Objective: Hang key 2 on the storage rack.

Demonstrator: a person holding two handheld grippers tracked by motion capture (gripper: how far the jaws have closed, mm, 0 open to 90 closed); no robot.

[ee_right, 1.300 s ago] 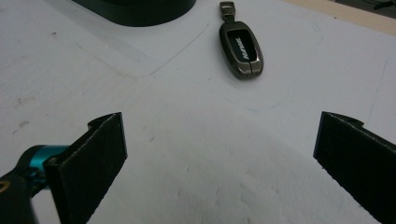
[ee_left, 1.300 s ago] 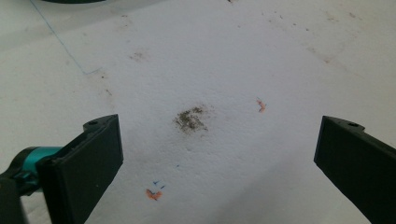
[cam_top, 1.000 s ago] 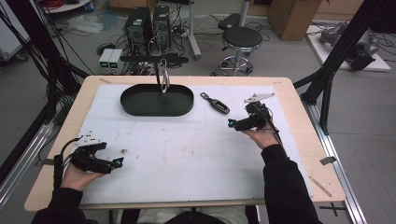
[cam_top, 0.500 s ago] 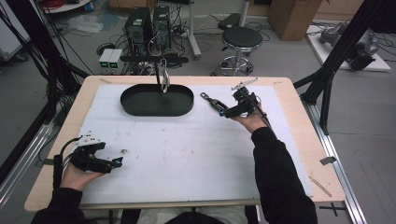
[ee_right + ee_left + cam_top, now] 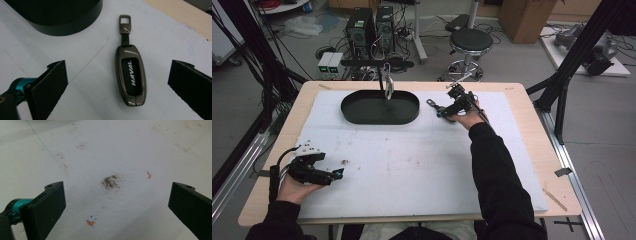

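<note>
A bronze-and-black car key fob marked HAVAL lies flat on the white mat, its strap and metal clip pointing away. My right gripper is open just above it, with the fob between the two jaws and touching neither. In the high view the fob lies right of the black oval tray, and the right gripper is right beside it. Low on the left, my left gripper rests open on the mat. Its jaws frame bare mat with a small dark smudge.
A metal clip stands at the tray's back edge. The tray's dark wall lies close ahead-left of the right gripper. The white mat covers most of the wooden table. A stool and computer cases stand behind the table.
My right hand has moved away from me and leftward, bringing its open gripper over the key fob. The left gripper has stayed in place.
</note>
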